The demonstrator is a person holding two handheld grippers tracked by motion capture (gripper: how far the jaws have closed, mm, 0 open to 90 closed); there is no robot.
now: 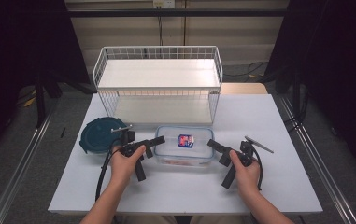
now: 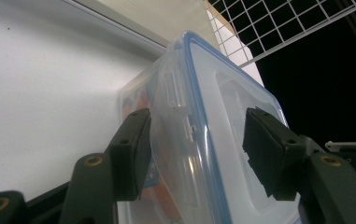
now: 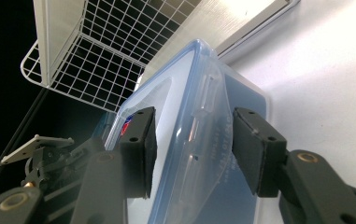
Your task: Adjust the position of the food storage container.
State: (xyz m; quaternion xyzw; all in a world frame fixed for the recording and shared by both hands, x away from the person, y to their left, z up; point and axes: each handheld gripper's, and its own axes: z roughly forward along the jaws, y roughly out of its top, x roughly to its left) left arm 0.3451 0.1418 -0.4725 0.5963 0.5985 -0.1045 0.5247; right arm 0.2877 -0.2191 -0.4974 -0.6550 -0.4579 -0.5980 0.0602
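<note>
Clear lidded container (image 1: 185, 145) flat on the white table (image 1: 269, 182), front of centre, just before the white wire rack (image 1: 159, 84); red-and-blue label on lid, reddish contents dimly seen through the wall. Dark teal round lid (image 1: 98, 134) lying to its left, close by. Left gripper (image 1: 158, 140) at the container's left end, right gripper (image 1: 211, 143) at the right end, both aimed inward and slightly away from the person. In left gripper view, jaws spread, one pad low against the side wall, the other over the lid (image 2: 241, 121) near the blue seal; a gap visible on the lid side, so not clamped. In right gripper view, container (image 3: 199, 154) between spread jaws, latch tab centred, daylight on both sides; nothing held. Likely risks: closing on the smooth, rounded plastic edge could let the pads skid off the rim, or spring a latch tab and pop the lid; uneven closing or lifting of the two ends could tilt the box and shift the contents; pushing in from one end alone could slide it toward the teal lid or against the rack foot. Left hand (image 1: 125, 163) wrapped round its handle, forearm coming up from the bottom edge, wrist bent inward; right hand (image 1: 245, 171) mirrored, handle angled down and out, cable looped beside it.
</note>
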